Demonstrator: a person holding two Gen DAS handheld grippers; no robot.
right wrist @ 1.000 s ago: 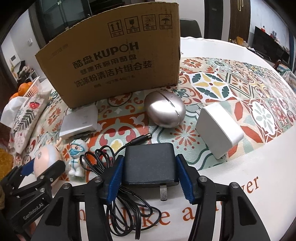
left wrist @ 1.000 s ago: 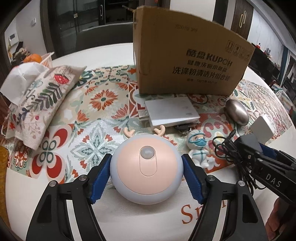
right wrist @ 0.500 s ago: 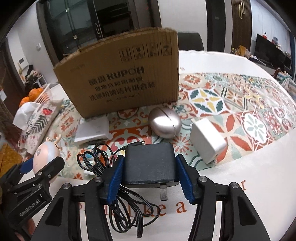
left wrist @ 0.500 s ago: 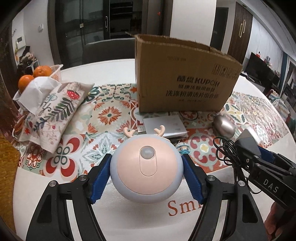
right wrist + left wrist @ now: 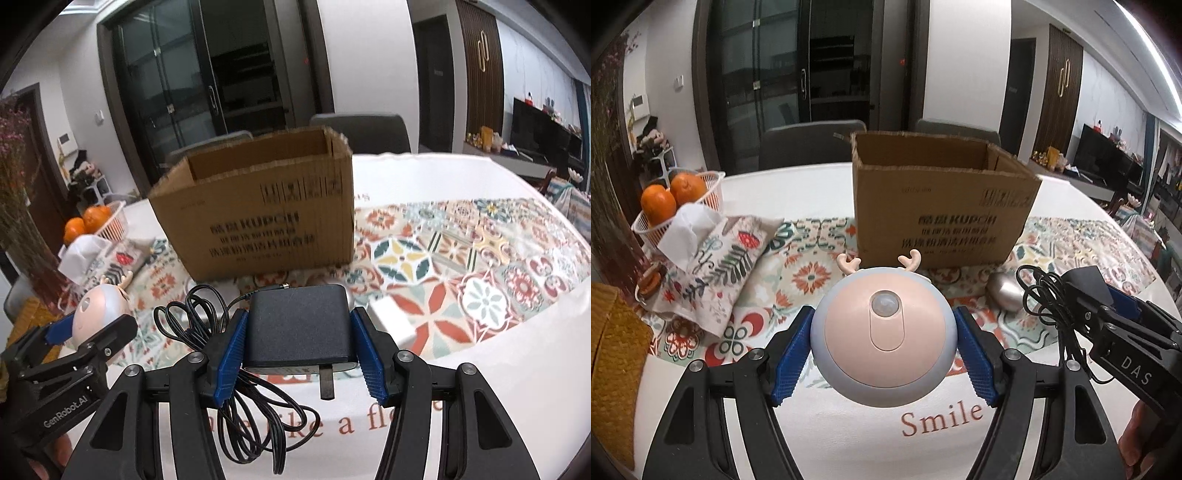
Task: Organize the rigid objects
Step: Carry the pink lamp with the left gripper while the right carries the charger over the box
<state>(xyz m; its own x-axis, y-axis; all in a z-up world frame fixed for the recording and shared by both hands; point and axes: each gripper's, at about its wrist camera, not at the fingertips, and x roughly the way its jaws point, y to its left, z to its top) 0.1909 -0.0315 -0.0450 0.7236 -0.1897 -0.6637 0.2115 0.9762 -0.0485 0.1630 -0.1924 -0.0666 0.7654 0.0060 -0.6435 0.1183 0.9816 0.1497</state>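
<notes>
Hand-held grippers clamp deer light [image 5: 884,338] and black adapter [image 5: 298,325] above patterned tablecloth [image 5: 461,266], cardboard box [image 5: 942,210].

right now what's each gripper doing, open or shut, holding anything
Left gripper: shut on the round deer night light, held above the table.
Right gripper: shut on the black power adapter, its cable dangling.

Round pink-and-grey deer night light [image 5: 884,338], antlers toward the open-topped cardboard box [image 5: 942,218], held off the table between blue pads; black power adapter [image 5: 298,325], plug prong toward the camera, likewise clamped aloft, its coiled cable [image 5: 236,398] dangling at its left.
</notes>
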